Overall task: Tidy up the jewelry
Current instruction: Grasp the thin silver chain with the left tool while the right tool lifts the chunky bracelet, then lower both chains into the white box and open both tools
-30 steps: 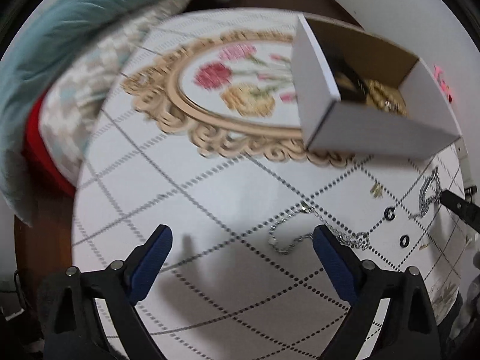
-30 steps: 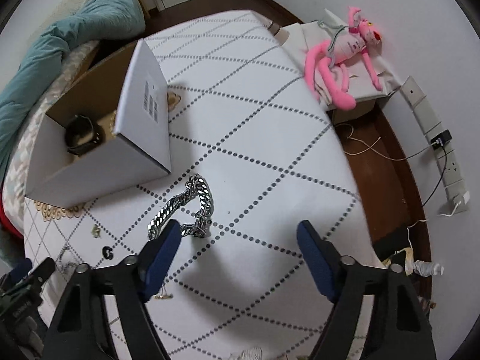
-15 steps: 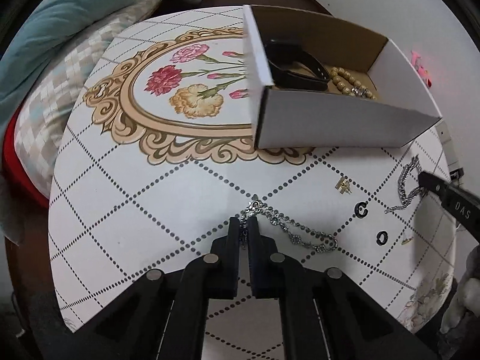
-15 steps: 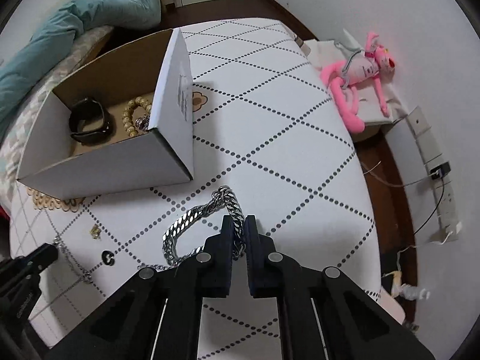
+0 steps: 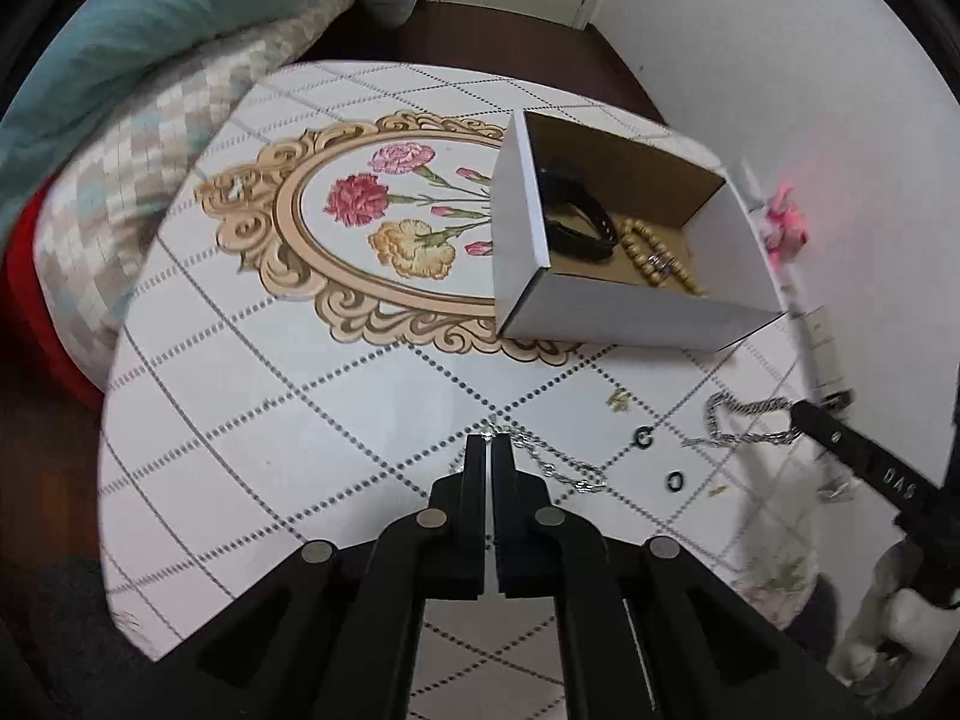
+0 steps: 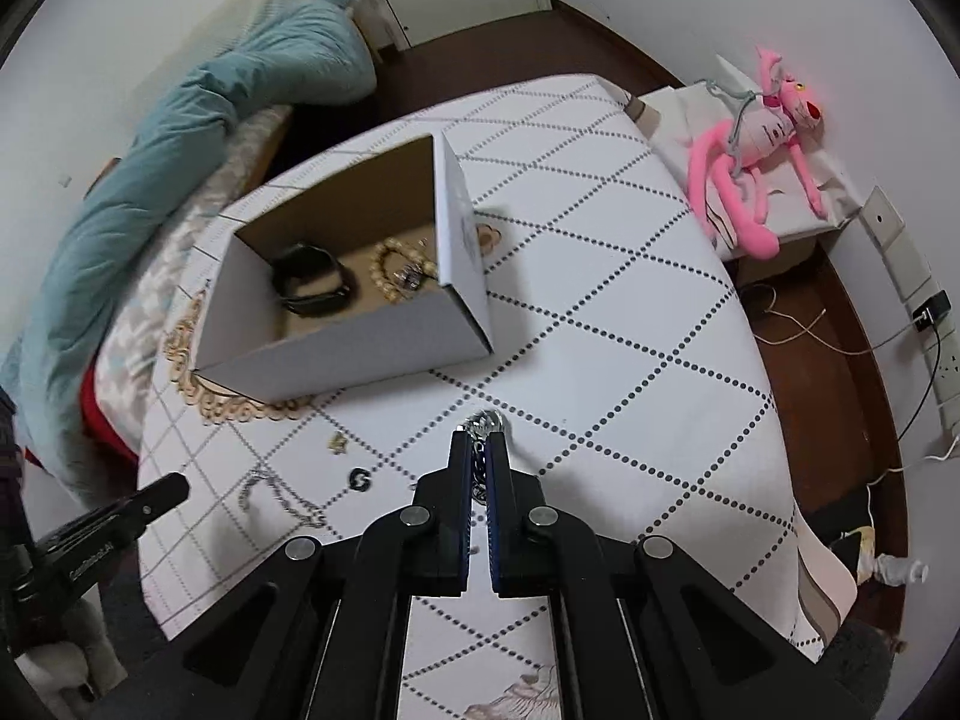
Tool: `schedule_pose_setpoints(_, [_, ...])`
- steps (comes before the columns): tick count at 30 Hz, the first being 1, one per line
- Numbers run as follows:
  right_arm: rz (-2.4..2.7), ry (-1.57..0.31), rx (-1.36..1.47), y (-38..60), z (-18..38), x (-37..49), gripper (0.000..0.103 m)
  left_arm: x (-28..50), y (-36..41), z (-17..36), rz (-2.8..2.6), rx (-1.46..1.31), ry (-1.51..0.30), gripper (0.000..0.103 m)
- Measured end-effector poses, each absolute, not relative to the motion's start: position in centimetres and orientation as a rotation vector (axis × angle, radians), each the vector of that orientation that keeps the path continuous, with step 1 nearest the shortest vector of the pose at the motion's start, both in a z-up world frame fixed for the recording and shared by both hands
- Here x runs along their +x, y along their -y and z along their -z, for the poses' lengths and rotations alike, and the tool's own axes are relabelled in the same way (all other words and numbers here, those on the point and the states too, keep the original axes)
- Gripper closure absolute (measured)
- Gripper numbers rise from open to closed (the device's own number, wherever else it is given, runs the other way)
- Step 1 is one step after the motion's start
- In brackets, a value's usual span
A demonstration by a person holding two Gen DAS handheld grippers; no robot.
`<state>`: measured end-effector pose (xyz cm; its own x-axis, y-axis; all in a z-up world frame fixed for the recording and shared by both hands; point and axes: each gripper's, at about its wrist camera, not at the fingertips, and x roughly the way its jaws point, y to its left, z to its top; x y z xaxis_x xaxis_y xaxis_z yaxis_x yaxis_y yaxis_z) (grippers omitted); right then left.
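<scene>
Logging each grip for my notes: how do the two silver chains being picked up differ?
The thin chain in the left gripper is fine-linked and trails across the table; the chunky chain in the right gripper has thick, heavy links and forms a loop. Both are silver, each pinched by a shut gripper.

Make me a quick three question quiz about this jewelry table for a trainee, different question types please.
1. True or false: the left hand-held gripper is shut on the thin silver chain.
2. What does the right hand-held gripper pinch? A) thick silver chain B) beaded bracelet C) black ring
3. Fill in: the black watch lies in the ___.

Key: 1 true; 2 A; 3 cardboard box.
</scene>
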<state>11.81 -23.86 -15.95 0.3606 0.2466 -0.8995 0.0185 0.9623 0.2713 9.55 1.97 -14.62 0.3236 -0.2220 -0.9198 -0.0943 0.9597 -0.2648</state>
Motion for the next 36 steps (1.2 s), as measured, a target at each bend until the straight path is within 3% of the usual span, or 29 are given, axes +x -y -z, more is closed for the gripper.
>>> schedule_pose_setpoints(3, [-0.149,-1.200,0.261,24.2,15.9,11.7,0.099,10.0,-2.7,16.1,0.091,-0.369,-1.291,0.095])
schedule_pose_setpoints(6, [-0.130,-1.211,0.258,24.5,16.5,11.0,0.099,9.8,-2.4,17.3,0.079,-0.352,-1.303,0.072])
schedule_pose_setpoints(15, [-0.071,-1.257,0.292,26.0,19.1,10.5,0.099,11.4,1.7,19.1,0.085,-0.123,-1.310,0.064])
schedule_pose_setpoints(18, [-0.063,-1.269,0.295,26.1,19.7,10.6,0.099,11.6,3.2,19.2,0.097,-0.026,-1.270,0.065])
schedule_pose_setpoints(21, [-0.065,-1.278,0.296,26.0,20.0,10.6,0.099,11.5,4.2,19.2,0.107,0.042,-1.245,0.096])
schedule_pose_setpoints(36, [-0.230,-1.185,0.418,25.0,13.4,10.8,0.099,9.7,-0.1,14.7,0.176,-0.224,-1.213,0.100])
